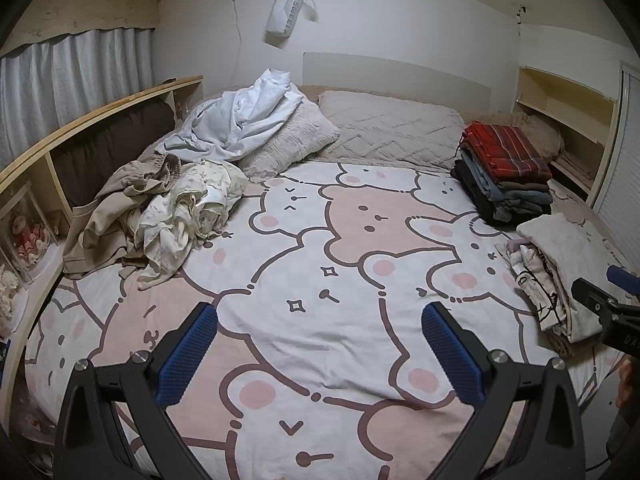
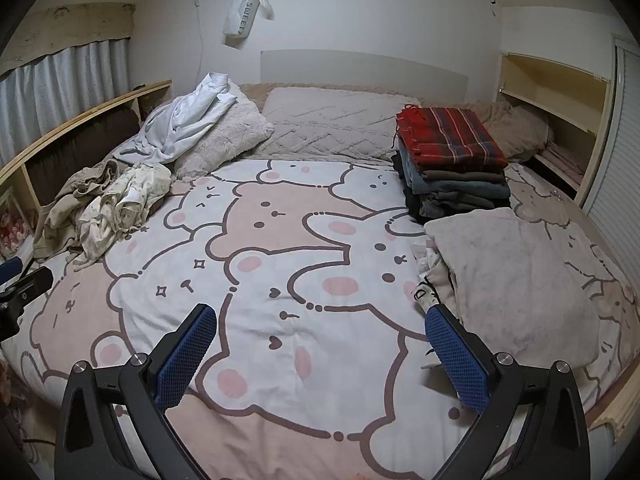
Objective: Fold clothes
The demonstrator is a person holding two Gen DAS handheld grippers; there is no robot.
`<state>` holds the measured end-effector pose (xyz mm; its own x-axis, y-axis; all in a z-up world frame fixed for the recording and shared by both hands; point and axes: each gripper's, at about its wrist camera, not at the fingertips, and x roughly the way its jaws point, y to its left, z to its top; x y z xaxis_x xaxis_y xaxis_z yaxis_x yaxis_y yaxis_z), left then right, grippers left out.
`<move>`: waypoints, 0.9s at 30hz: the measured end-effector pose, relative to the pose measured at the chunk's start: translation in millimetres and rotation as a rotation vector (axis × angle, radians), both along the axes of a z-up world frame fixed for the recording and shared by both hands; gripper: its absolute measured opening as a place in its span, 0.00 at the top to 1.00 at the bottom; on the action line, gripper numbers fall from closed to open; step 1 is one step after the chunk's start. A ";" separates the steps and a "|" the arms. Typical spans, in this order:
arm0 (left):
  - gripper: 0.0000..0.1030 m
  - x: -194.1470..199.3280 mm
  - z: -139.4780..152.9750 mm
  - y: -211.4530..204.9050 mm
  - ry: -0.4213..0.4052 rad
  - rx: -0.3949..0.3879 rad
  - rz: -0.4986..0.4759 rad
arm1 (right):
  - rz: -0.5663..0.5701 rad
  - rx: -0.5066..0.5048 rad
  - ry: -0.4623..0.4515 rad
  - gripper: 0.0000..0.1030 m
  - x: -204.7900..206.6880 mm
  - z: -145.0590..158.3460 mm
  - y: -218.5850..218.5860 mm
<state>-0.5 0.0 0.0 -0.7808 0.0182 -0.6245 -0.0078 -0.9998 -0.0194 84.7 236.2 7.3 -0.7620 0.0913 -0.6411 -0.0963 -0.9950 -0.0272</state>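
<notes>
Your left gripper (image 1: 320,330) and right gripper (image 2: 320,330) both hover over the bedspread (image 1: 320,240), fingers spread, holding nothing. Unfolded heap (image 1: 160,216) lies left of it; folded stack (image 2: 452,160) right.

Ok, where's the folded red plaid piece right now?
The red plaid piece tops the tall folded stack on the bed's right side, beside the long grey pillow and behind the folded pale garment.

The folded pile (image 1: 556,292) hides its lower garments (prints partly covered, unreadable).
</notes>
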 end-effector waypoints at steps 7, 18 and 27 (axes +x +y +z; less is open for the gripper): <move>0.01 -1.3 0.0 0.2 -0.003 -0.012 0.002 | -0.001 0.000 -0.005 0.00 -0.2 0.8 -1.7; 0.01 1.5 -0.8 -0.6 0.003 -0.006 0.003 | 0.002 0.002 -0.009 0.00 0.4 -0.8 -0.7; 0.01 0.3 -2.7 1.8 -0.003 -0.011 -0.005 | 0.000 0.004 -0.014 0.00 0.2 -2.0 -0.8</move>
